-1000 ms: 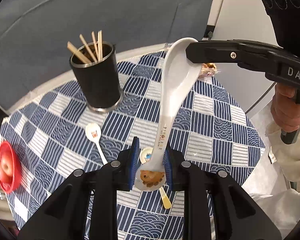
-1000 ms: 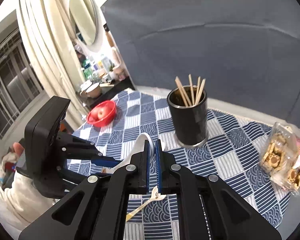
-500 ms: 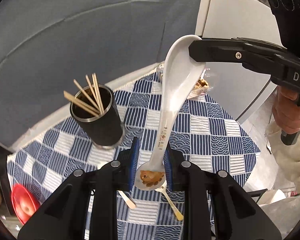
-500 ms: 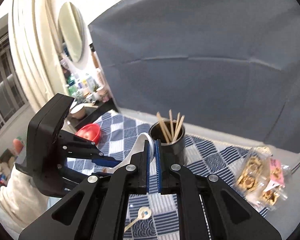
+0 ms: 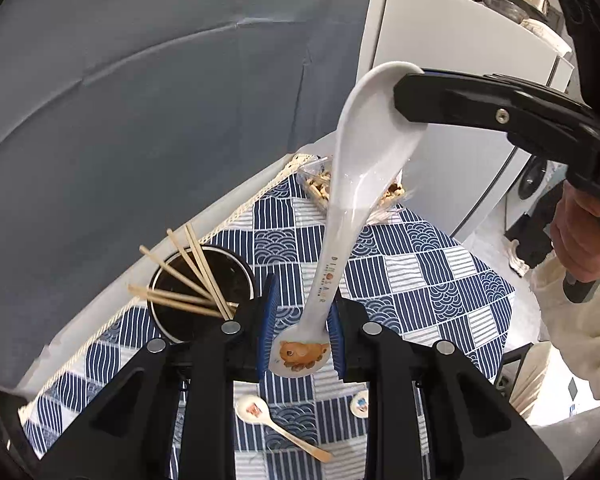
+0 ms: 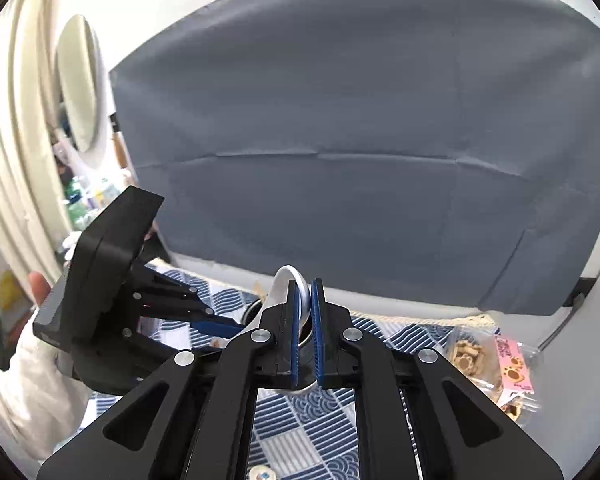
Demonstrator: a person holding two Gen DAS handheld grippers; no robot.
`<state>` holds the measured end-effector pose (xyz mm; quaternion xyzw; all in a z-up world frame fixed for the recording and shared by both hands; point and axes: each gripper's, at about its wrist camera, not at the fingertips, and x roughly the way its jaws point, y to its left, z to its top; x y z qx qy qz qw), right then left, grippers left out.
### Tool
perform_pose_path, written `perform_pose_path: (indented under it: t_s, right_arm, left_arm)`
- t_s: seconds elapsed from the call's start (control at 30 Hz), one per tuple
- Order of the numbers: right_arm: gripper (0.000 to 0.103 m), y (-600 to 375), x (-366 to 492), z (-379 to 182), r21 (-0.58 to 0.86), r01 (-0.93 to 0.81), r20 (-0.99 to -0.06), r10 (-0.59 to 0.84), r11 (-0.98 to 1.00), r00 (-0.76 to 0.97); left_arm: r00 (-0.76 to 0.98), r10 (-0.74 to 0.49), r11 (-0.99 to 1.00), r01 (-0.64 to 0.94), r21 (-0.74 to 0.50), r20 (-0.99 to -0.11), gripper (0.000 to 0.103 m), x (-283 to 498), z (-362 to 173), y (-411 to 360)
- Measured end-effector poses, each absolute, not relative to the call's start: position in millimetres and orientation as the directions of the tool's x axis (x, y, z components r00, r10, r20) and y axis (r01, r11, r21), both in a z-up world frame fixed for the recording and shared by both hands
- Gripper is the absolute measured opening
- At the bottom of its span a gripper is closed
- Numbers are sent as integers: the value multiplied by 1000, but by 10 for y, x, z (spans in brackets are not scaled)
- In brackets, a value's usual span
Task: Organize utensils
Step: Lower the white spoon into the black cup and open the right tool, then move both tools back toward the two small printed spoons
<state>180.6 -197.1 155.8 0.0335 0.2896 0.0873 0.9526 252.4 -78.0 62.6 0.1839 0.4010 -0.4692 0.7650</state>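
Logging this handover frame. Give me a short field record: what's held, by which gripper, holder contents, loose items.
held item: white ceramic spoon, off the table
left gripper: shut on the spoon's handle end
right gripper: shut on the spoon's bowl edge
holder: black cup with wooden chopsticks inside
loose on tablecloth: two small spoons, one mostly hidden behind a finger
other: snack bag at table edge

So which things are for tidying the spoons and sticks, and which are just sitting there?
For the job:
- big white spoon, held by both grippers, left and right
- black cup with chopsticks
- two small spoons on the cloth

Just lying about:
- snack bag
- checked tablecloth
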Motion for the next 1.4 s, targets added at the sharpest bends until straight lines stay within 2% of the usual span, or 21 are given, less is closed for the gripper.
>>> perform_pose_path:
  t_s: [0.37, 0.53, 0.67, 0.7, 0.77, 0.8, 0.87, 1.0, 1.03, 1.07, 1.13, 1.3, 1.4]
  right_arm:
    - [8, -1638, 2232, 1313, -8, -83, -600, 61, 997, 798]
    - [8, -1502, 2379, 1185, -47, -84, -613, 38, 995, 789]
    - [6, -1395, 2495, 1087, -50, -105, -609, 53, 993, 791]
    - [6, -1380, 2511, 1051, -67, -94, -607, 34, 993, 794]
    - [8, -1375, 2548, 975, -64, -87, -620, 28, 994, 784]
    - [9, -1387, 2553, 945, -53, -82, -627, 31, 995, 778]
    - [26, -1402, 2529, 917, -54, -62, -626, 14, 997, 780]
    - [34, -1441, 2449, 905, -42, -48, -635, 10, 998, 773]
    - [43, -1445, 2428, 905, -47, -42, -635, 2, 998, 773]
    - [45, -1449, 2394, 905, -47, -39, -634, 1, 998, 773]
    - [46, -1461, 2347, 908, -39, -40, -638, 6, 998, 770]
    - [54, -1511, 2204, 907, -27, -32, -648, 7, 999, 762]
    - [60, -1536, 2128, 914, -22, -37, -653, 14, 999, 757]
  left_arm:
    - [156, -595, 442, 883, -159, -788, 25, 3038, 190, -853]
    - [149, -594, 439, 883, -163, -790, 24, 3160, 1, -890]
    - [137, -640, 428, 881, -203, -756, 22, 3285, -58, -862]
    - [144, -656, 430, 878, -210, -741, 25, 3312, -62, -833]
    - [162, -661, 445, 871, -209, -733, 53, 3339, -82, -767]
    - [177, -659, 455, 868, -199, -731, 57, 3324, -81, -733]
    - [200, -672, 455, 871, -185, -713, 68, 3257, -48, -632]
    - [238, -686, 468, 868, -166, -688, 73, 3140, 54, -484]
    - [237, -689, 469, 866, -172, -685, 73, 3124, 73, -459]
    - [242, -691, 473, 864, -173, -681, 73, 3109, 104, -427]
    - [261, -687, 485, 859, -161, -679, 74, 3073, 176, -362]
    - [286, -660, 521, 841, -149, -695, 76, 2983, 245, -266]
    - [300, -643, 544, 827, -144, -705, 82, 2944, 284, -231]
